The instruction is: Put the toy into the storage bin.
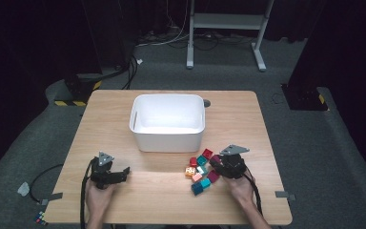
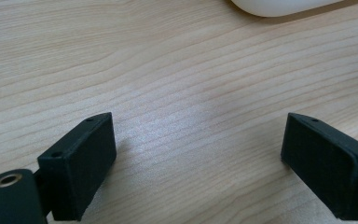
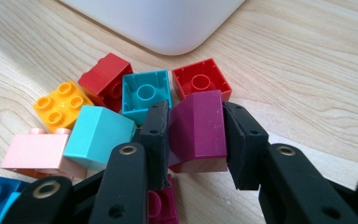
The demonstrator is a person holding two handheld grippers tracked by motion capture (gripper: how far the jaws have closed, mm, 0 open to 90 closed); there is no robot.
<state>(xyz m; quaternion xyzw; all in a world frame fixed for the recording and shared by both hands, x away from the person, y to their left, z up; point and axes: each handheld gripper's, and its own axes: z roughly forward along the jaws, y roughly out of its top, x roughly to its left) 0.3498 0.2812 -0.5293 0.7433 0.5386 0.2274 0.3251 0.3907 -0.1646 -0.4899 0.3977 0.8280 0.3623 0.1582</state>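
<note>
Right now the right gripper (image 3: pixel 196 140) is pinching a purple brick (image 3: pixel 199 125), one black pad flat against each of its side faces. In the right gripper view the brick sits upright between the jaws with a smooth face toward the camera; its studs are hidden, so which end is up I cannot tell. It looks about as tall as it is wide, with no clear long axis, and its lower edge is just above a darker magenta brick (image 3: pixel 161 204) lying under the jaws.

From the high view, the right gripper (image 1: pixel 218 162) points up and to the left across the table (image 1: pixel 248 119), toward the near right corner of the white bin (image 1: pixel 167 122). The person's right hand (image 1: pixel 240 187) grips it from behind, the forearm coming in from the bottom edge.

Around the pinched brick lies the loose pile: a turquoise brick (image 3: pixel 146 94) with its hollow underside up, a red brick (image 3: pixel 201 81) likewise upturned beside it, another red brick (image 3: pixel 105 79), an orange brick (image 3: pixel 63 104) studs-up, a light teal brick (image 3: pixel 98 135) and a pink brick (image 3: pixel 39 151). All lie on the table just in front of the bin.

Farther off, the left gripper (image 2: pixel 198 158) rests low over bare wood with its jaws spread wide and nothing between them, held by the left hand (image 1: pixel 97 195).
</note>
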